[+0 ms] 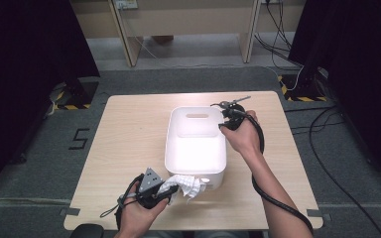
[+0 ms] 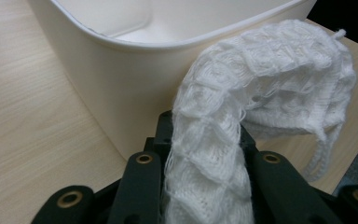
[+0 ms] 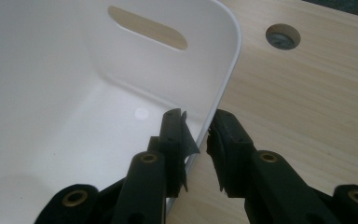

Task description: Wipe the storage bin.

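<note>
Left gripper: jaws clamped on one white knitted cloth, which rises from between them and droops just ahead, beside the bin's near wall, likely poised for dropping in.
Right gripper: jaws narrow, straddling the rim of one white plastic bin, likely steadying it.
Worktop: one, carrying the bin.
</note>
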